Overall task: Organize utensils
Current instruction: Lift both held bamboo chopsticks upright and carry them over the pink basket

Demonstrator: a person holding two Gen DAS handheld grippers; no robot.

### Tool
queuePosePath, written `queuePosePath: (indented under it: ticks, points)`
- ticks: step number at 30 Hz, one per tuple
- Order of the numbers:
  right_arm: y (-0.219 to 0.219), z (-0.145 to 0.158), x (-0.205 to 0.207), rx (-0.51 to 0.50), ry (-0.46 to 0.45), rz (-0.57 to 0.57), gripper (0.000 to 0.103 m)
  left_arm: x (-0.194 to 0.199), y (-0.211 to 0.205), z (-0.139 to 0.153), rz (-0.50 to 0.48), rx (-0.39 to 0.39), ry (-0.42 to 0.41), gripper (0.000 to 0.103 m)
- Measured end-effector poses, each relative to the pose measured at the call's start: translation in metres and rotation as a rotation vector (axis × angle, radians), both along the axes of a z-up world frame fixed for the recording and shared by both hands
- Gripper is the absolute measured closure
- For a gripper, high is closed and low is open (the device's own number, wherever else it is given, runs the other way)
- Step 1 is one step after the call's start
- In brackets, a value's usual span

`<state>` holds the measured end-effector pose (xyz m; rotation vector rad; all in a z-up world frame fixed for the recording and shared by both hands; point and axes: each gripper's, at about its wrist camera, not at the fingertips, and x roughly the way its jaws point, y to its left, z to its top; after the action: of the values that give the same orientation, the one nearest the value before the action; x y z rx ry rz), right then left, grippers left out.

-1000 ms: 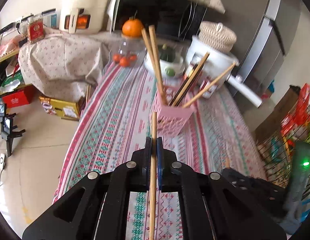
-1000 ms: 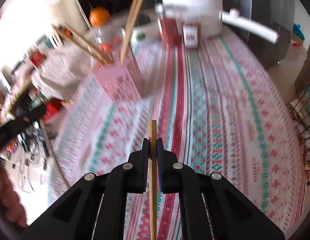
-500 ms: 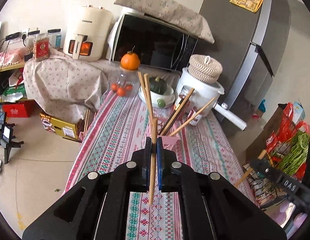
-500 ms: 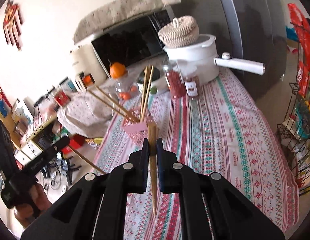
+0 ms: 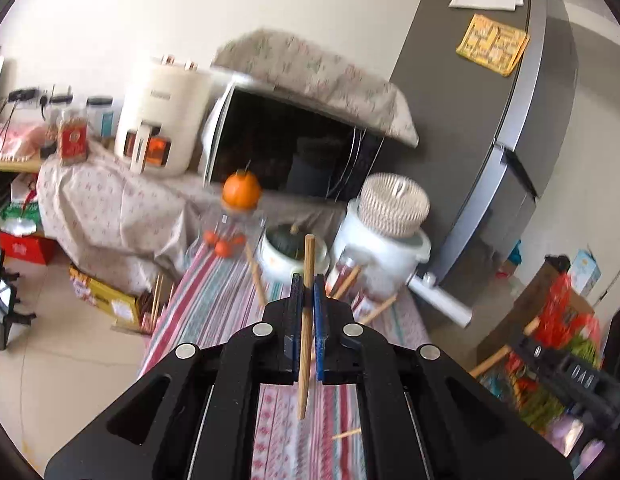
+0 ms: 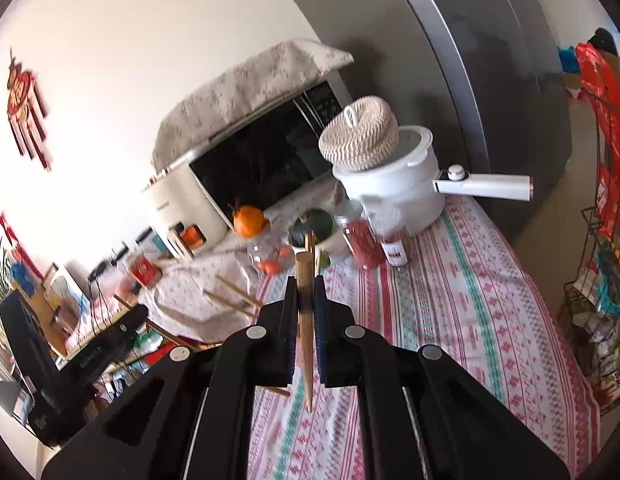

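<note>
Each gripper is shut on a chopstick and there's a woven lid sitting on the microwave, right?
Not quite. The woven lid sits on the white pot, as the right wrist view shows. The left gripper and right gripper are each shut on a chopstick.

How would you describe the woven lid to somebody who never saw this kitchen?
Find the tall grey fridge; at its foot, on the striped tablecloth, stands a white pot with a long straight handle. The woven lid sits on top of it. It is the only beige, coiled, basket-like dome with a small loop.
</note>
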<state>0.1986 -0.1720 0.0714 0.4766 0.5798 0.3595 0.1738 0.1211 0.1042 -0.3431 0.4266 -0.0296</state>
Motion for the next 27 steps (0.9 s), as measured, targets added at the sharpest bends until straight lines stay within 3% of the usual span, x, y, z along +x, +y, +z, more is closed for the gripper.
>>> queuePosePath:
  ticks: [6,12,17,23,27]
  points:
    - [-0.008,-0.004,0.015,0.021,0.001,-0.014,0.095,0.032,-0.011,0.024,0.043,0.055,-0.053,0.099]
    - [-0.012,-0.016,0.027,0.016,0.033,-0.025,0.095,0.073,-0.007,-0.014,0.097,0.077,0.033,0.097]
    - [-0.014,-0.014,0.027,0.017,0.02,-0.031,0.095,0.053,0.014,-0.036,0.125,0.005,0.083,0.097]
    - [0.003,0.003,0.033,0.023,-0.022,-0.029,0.095,0.027,0.034,-0.055,0.152,-0.063,0.152,0.088]
    - [0.033,0.026,0.047,-0.014,-0.107,-0.058,0.095,0.027,0.041,-0.059,0.15,-0.083,0.165,0.086]
